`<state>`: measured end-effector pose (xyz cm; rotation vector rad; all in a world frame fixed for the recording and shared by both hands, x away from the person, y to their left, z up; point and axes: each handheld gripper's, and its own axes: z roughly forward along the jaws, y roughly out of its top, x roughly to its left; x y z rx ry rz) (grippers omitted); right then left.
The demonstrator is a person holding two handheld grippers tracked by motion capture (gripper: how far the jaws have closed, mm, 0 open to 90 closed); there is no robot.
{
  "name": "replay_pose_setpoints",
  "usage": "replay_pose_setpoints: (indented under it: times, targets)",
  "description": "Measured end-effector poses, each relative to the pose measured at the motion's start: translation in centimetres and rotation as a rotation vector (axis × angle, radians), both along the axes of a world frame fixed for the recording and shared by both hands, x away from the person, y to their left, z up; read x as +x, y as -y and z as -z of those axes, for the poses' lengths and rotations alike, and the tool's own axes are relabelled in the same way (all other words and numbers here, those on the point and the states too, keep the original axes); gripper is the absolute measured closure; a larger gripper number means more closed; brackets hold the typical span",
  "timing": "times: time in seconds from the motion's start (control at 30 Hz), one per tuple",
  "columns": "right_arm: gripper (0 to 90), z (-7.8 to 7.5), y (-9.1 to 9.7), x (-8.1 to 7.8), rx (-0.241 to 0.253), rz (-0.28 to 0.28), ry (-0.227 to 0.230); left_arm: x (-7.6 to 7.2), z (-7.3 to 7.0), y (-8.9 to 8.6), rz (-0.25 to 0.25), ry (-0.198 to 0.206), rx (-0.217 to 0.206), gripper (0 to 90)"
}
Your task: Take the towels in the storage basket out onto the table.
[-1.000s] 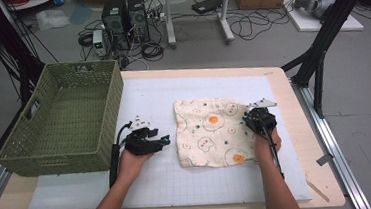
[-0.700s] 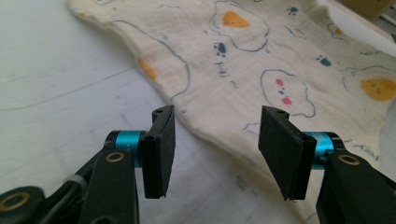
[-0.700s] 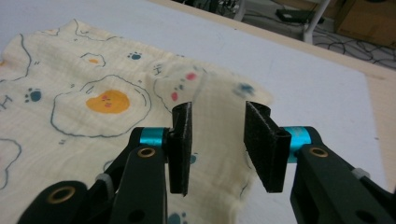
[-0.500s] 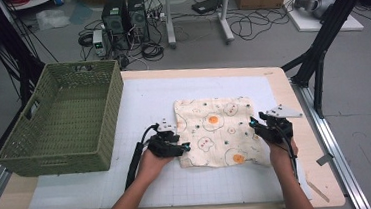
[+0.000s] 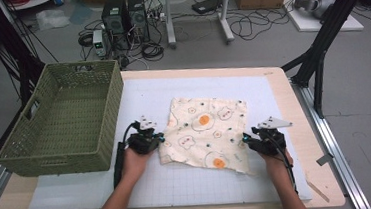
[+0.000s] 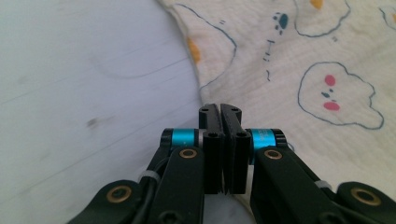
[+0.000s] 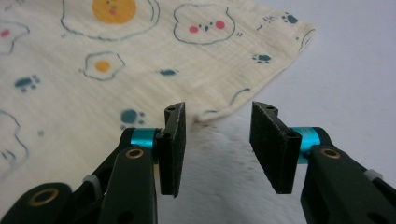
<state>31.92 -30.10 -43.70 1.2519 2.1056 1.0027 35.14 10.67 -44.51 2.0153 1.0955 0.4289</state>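
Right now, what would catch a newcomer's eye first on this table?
The cream cloth printed with fried eggs and cartoon faces lies flat mid-table on the white mat. A person's hands hold a gripper at each lower corner: the left gripper with jaws shut at the cloth's edge, the right gripper open. A green woven basket stands at the left.

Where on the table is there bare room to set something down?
Free: the white gridded mat behind the cream egg-print cloth, and the front strip before it. The green woven basket takes the left end; the left claw and right claw crowd the cloth's sides.
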Motion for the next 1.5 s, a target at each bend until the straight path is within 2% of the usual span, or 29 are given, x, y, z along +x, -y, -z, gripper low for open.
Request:
replay_pose_setpoints:
  times: [0.07, 0.13, 0.2, 0.33, 0.43, 0.5, 0.57, 0.6, 0.63, 0.77, 0.8, 0.83, 0.9, 0.97, 1.07, 1.13, 1.27, 1.33, 1.4, 1.43, 1.47, 1.5]
  targets:
    - [55.5, 0.2, -1.0, -0.1, -0.010, -0.030, -0.005, -0.3, 0.0, -1.5, -0.022, -0.012, -0.002, 87.3]
    - [52.7, 0.4, -2.2, -0.2, 0.008, -0.064, -0.026, -1.0, 0.0, -2.5, -0.036, -0.017, -0.012, 87.2]
    - [52.2, 0.4, -3.1, -0.3, 0.037, -0.096, -0.044, -1.6, 0.0, -3.0, -0.036, -0.007, -0.017, 87.2]
    - [51.9, 0.3, -4.5, -0.6, 0.047, -0.132, -0.059, -2.7, 0.3, -3.6, -0.041, 0.000, -0.039, 86.9]
    - [52.6, 0.6, -5.2, -0.8, 0.003, -0.152, -0.088, -3.3, 0.5, -3.6, -0.042, 0.003, -0.060, 86.7]
    - [57.7, 0.9, -5.2, -0.9, 0.005, -0.155, -0.113, -3.6, 0.5, -3.5, -0.033, -0.001, -0.071, 86.5]
    - [79.4, 0.9, -4.8, -1.0, 0.027, -0.160, -0.124, -4.0, 0.5, -3.2, -0.024, -0.004, -0.080, 85.9]
    - [87.0, 0.7, -4.6, -1.0, 0.025, -0.172, -0.132, -4.1, 0.5, -3.2, -0.018, -0.008, -0.085, 84.9]
    - [87.6, 0.6, -4.5, -1.1, 0.010, -0.168, -0.133, -4.2, 0.5, -3.1, -0.012, -0.016, -0.093, 82.3]
    - [87.8, 0.3, -3.5, -1.3, -0.078, -0.119, -0.121, -4.2, 0.5, -2.9, 0.005, -0.037, -0.130, 61.4]
    - [87.5, 0.2, -3.0, -1.4, -0.110, -0.096, -0.116, -4.2, 0.5, -2.9, 0.010, -0.031, -0.130, 59.6]
    - [86.0, 0.2, -2.8, -1.4, -0.113, -0.082, -0.121, -4.3, 0.4, -3.0, 0.014, -0.023, -0.125, 57.8]
    - [76.5, 0.1, -2.1, -1.7, -0.086, -0.063, -0.121, -4.2, 0.4, -3.0, 0.009, -0.018, -0.148, 53.3]
    - [65.7, -0.1, -1.6, -2.2, -0.058, -0.064, -0.094, -4.2, 0.3, -3.1, 0.015, -0.005, -0.159, 51.8]
    - [60.2, -0.6, -1.1, -3.3, 0.003, -0.084, -0.051, -4.5, 0.1, -2.8, 0.055, 0.007, -0.166, 53.0]
    - [59.7, -0.7, -1.1, -3.9, 0.026, -0.111, -0.033, -4.7, 0.1, -2.5, 0.085, 0.008, -0.159, 56.8]
    - [55.4, -0.3, -1.9, -5.1, 0.033, -0.188, -0.041, -5.0, 0.4, -2.1, 0.116, -0.006, -0.144, 61.7]
    - [55.3, 0.3, -2.6, -5.3, 0.008, -0.225, -0.065, -5.2, 0.5, -1.9, 0.133, -0.011, -0.119, 65.2]
    - [59.2, 0.8, -3.0, -5.2, -0.015, -0.236, -0.090, -5.4, 0.6, -1.6, 0.149, -0.011, -0.079, 68.7]
    - [64.3, 1.0, -3.0, -5.2, -0.004, -0.244, -0.095, -5.6, 0.6, -1.5, 0.149, 0.001, -0.061, 71.6]
    - [74.6, 1.0, -3.0, -5.2, 0.019, -0.251, -0.108, -5.7, 0.6, -1.4, 0.173, 0.009, -0.049, 82.0]
    - [81.1, 0.9, -3.0, -5.2, 0.025, -0.259, -0.119, -5.9, 0.5, -1.3, 0.184, 0.028, -0.017, 86.4]
